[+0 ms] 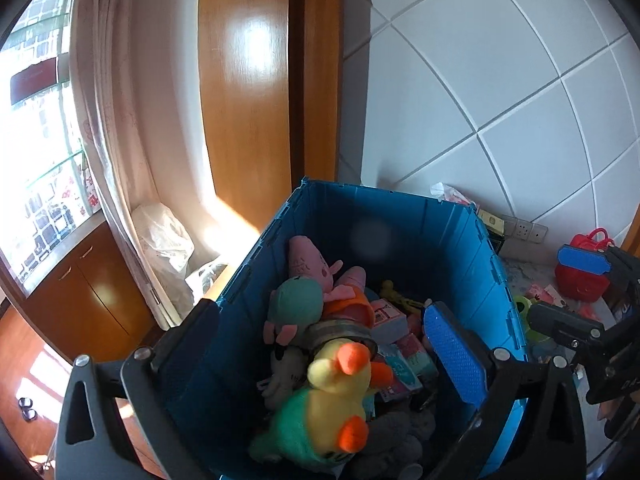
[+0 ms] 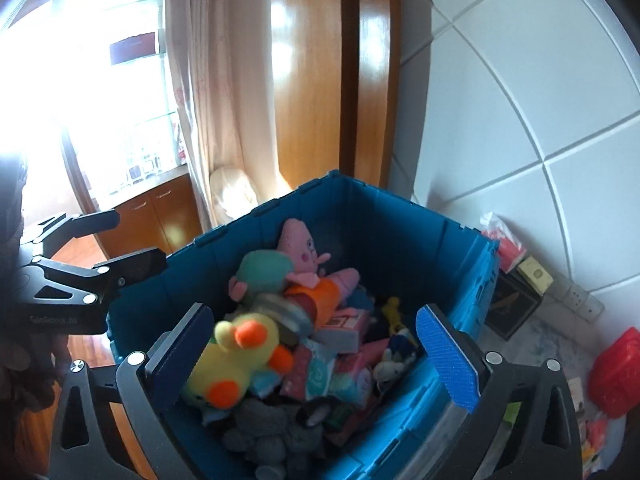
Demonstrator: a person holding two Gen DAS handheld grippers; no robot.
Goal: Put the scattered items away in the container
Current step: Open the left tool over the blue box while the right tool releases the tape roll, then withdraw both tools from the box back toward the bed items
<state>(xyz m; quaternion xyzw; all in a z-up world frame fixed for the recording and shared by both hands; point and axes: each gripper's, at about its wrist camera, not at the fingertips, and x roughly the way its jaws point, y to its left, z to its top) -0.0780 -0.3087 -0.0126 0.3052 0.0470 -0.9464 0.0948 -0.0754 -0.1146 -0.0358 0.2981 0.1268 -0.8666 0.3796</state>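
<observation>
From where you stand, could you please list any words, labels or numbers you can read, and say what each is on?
None can be read with certainty.
Left gripper body: faint engraved lettering, too blurred.
Right gripper body: partial marking, unreadable.
Small boxes in the blue crate: printing too small.

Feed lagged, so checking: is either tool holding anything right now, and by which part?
Nothing is held. The left tool and the right tool are both open above the blue crate.

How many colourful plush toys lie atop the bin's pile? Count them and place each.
3: pink star plush at the back, teal-headed plush just before it, yellow duck nearest the camera. More may be buried underneath.
</observation>
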